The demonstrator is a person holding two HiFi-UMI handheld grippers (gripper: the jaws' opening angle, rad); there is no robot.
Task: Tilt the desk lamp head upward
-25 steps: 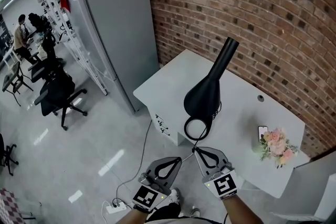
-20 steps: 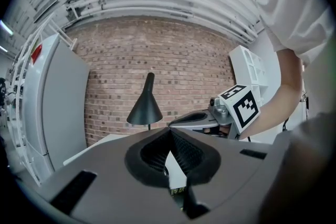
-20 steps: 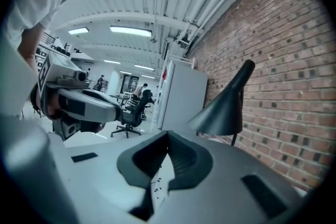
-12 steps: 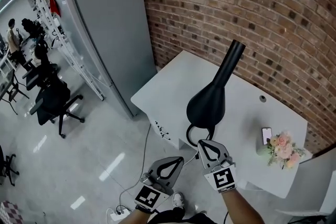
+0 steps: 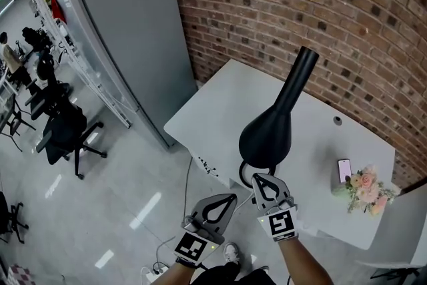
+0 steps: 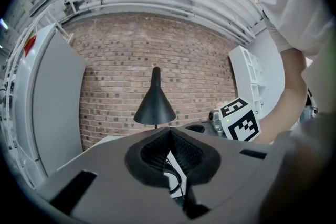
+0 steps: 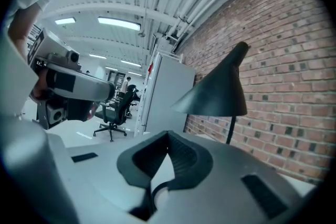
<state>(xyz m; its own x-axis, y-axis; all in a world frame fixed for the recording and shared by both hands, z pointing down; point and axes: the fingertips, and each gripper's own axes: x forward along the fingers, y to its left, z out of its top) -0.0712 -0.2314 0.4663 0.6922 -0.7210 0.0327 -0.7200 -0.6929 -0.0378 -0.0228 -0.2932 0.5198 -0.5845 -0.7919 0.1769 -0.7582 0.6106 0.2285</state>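
A black desk lamp (image 5: pixel 268 132) stands on the white desk (image 5: pixel 220 100), its cone head wide end toward me and its narrow neck rising to the back right. The lamp (image 6: pixel 155 105) shows straight ahead in the left gripper view, and the lamp (image 7: pixel 216 93) shows upper right in the right gripper view. My right gripper (image 5: pixel 257 177) is shut and empty, its tip just below the lamp head near the desk's front edge. My left gripper (image 5: pixel 229 197) is shut and empty, lower left of it, over the floor. The lamp's base is mostly hidden.
A tall grey cabinet (image 5: pixel 130 37) stands left of the desk against the brick wall (image 5: pixel 320 3). A vase of pink flowers (image 5: pixel 367 188) and a phone (image 5: pixel 344 170) sit at the desk's right end. Black office chairs (image 5: pixel 63 130) stand on the floor at left.
Both grippers have come a little nearer the lamp, the right one rising up under the lamp head. The lamp itself keeps the same pose.
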